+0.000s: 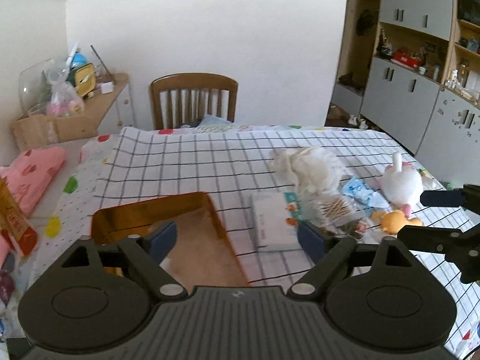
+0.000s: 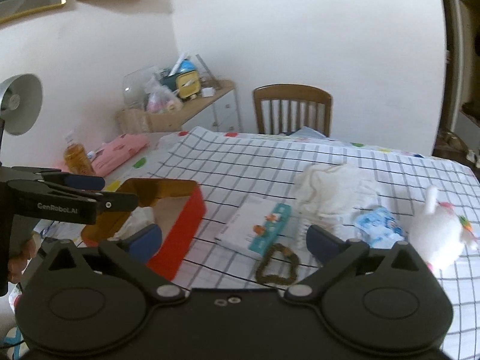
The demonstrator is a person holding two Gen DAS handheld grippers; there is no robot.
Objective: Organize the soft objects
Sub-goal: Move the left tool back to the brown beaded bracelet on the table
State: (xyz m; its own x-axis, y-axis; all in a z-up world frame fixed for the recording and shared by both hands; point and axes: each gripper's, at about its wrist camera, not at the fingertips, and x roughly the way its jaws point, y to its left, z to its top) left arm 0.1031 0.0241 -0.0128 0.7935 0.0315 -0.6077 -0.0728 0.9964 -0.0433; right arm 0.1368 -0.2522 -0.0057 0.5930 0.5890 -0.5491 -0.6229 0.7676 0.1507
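The soft things lie in a loose cluster on the right half of the checked surface (image 1: 192, 162). The white plush rabbit (image 1: 400, 181) sits farthest right, its ear pointing up and away toward the far edge, its long axis running near to far. Just beside it lies a small orange plush (image 1: 393, 220), and a blue-and-white soft packet (image 1: 361, 193) lies between the rabbit and a crumpled fluffy white cloth (image 1: 312, 168), which has no clear long axis. Nearer the camera a white box (image 1: 271, 220) with a teal edge lies flat, its long side running near to far, and a dark bead loop (image 2: 277, 265) rests just in front of it in the right wrist view. To the left stands an open red box (image 2: 180, 225) with a gold inner wall, something white and crumpled inside it. The left tool (image 1: 237, 237) hangs above that box with jaws spread wide and nothing between them. The right tool (image 2: 234, 240) is likewise spread wide and empty, above the white box.
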